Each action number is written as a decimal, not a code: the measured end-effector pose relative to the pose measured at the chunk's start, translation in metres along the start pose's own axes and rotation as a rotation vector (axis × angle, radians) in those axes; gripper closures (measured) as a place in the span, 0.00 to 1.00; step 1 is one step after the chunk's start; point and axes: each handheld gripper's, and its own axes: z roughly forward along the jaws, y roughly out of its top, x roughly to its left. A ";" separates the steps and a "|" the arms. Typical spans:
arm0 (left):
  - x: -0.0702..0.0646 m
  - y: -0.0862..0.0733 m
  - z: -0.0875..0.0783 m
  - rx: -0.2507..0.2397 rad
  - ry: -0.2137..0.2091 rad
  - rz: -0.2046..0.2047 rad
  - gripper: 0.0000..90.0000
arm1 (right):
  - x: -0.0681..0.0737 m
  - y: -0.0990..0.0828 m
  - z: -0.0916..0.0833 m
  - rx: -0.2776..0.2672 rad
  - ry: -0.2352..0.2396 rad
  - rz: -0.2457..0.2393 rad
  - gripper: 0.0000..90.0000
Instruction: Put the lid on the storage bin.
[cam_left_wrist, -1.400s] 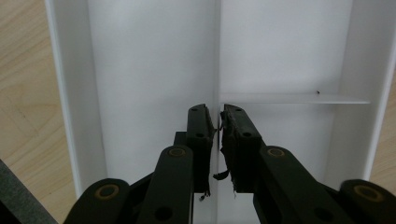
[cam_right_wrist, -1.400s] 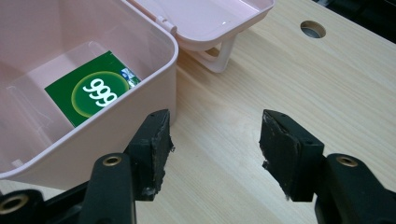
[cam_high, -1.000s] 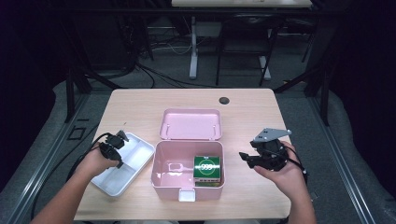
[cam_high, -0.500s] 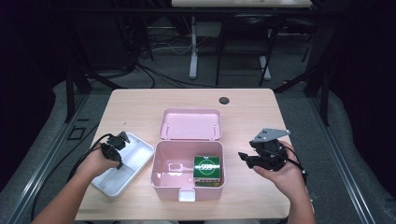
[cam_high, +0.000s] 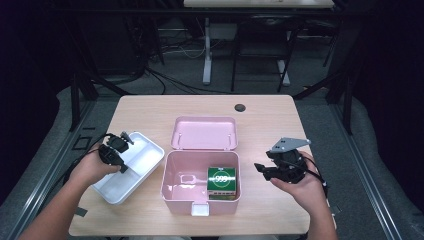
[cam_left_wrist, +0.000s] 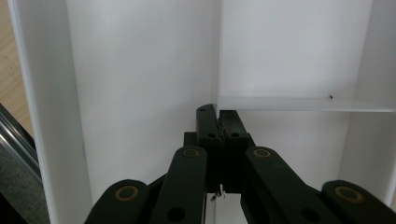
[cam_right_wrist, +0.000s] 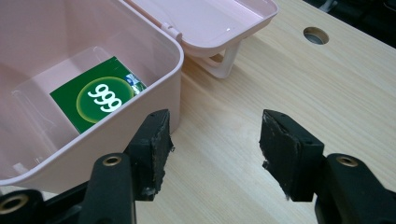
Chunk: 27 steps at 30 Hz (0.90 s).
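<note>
Nearest the person stands the open pink box (cam_high: 172, 200), with a green packet (cam_high: 222, 181) lying flat in its right half. Right of the box, the right gripper (cam_right_wrist: 215, 140) hangs over the bare table (cam_high: 270, 120). Its jaws are apart with nothing between them, and they point at the box's near right corner.

Left of the box, the left gripper (cam_left_wrist: 217, 114) has its jaws pressed together on the thin dividing wall inside the white tray (cam_high: 145, 155). The tray's long axis runs slantwise, its far end angled toward the box.

The tray looks like the box's insert (a judgement), so the move would carry it rightward over the opening. The left hand already has it, and the tray would need turning square to the box.

Behind the box its lid (cam_high: 204, 132) lies open, and farther back is a round hole (cam_high: 240, 107) in the table.
</note>
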 end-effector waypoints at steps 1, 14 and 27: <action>-0.001 0.000 -0.004 0.000 0.005 0.008 0.99 | 0.000 0.000 0.000 0.000 0.000 0.000 0.47; -0.010 0.004 -0.056 -0.036 0.039 0.068 0.99 | 0.000 0.000 0.001 -0.001 0.003 -0.001 0.47; -0.026 0.008 -0.085 -0.062 0.053 0.142 0.99 | 0.000 -0.001 0.000 -0.010 0.002 0.002 0.47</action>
